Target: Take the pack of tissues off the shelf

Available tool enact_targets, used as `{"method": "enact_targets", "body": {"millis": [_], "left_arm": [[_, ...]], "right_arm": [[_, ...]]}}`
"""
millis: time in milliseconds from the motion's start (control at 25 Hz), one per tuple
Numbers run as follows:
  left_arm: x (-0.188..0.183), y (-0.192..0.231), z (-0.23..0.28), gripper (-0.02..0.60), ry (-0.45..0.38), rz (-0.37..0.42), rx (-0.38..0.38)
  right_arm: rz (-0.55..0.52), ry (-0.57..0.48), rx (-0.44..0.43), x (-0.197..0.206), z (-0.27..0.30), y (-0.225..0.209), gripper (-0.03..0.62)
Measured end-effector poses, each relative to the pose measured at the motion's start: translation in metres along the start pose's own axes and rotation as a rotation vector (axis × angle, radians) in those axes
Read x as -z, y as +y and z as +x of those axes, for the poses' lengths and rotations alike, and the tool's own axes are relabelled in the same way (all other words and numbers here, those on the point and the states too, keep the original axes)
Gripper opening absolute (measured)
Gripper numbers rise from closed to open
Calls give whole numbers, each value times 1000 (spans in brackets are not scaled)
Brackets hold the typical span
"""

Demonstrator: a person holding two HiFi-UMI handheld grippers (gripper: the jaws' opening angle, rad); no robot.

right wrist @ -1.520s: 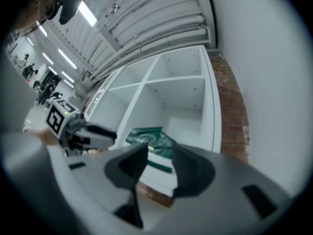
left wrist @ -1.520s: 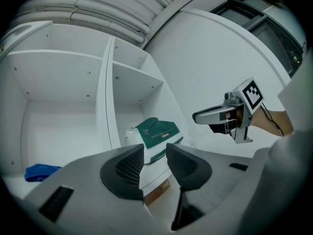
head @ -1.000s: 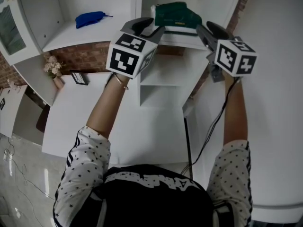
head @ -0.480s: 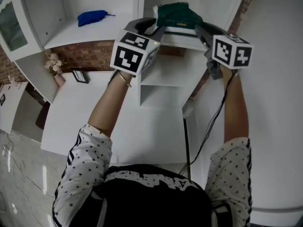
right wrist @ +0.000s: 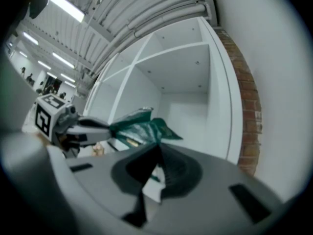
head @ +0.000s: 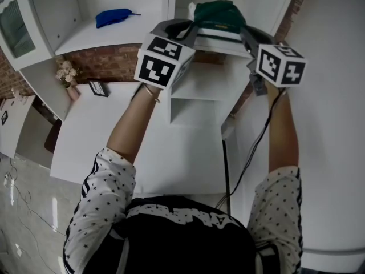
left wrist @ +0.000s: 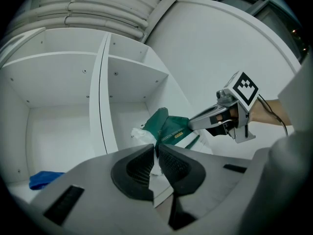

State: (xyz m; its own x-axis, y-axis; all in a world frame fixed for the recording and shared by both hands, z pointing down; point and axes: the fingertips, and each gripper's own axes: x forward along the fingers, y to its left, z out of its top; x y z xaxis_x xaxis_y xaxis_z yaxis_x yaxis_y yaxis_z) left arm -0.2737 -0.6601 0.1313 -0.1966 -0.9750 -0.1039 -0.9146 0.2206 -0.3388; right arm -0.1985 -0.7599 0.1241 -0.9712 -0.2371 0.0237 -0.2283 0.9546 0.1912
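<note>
Both clamped tight: left claw and right claw each pinch one end of pack (green wrapper) spanning between them.

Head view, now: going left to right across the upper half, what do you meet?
flowers → blue cloth → left gripper → tissue pack → right gripper

The left gripper is closing, its jaws pinching the near end of the green pack of tissues on the white shelf. The right gripper grips the far end.
</note>
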Motion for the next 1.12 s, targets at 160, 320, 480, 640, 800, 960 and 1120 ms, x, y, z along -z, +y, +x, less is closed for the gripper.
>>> {"method": "enact_targets", "body": {"millis": [160,320,480,640,800,960,1120], "left_arm": [[-3,0,-5,55,-16,-6,-2],[-8,-2,-10,56,-31,1,-3],[-15,-4,-19,55,-55,30,-15],[-21,-6,-29,55,-79,34,-12],[-24,-8,-42,54,-104,49,-17],[-20,-11,-53,54,-115,56,-11],[-14,-13,-67,54,-129,57,-17]], "right_arm": [[-21,-17,10,-4,-7,5,37],[-18,-38,9,-6,-15,10,35],[-58,-71,26,-13,-25,18,34],[-104,-104,53,-20,-36,27,34],[-123,-140,60,-23,-48,40,34],[-157,-154,70,-20,-54,51,34],[-175,-165,77,-13,-59,64,32]]}}
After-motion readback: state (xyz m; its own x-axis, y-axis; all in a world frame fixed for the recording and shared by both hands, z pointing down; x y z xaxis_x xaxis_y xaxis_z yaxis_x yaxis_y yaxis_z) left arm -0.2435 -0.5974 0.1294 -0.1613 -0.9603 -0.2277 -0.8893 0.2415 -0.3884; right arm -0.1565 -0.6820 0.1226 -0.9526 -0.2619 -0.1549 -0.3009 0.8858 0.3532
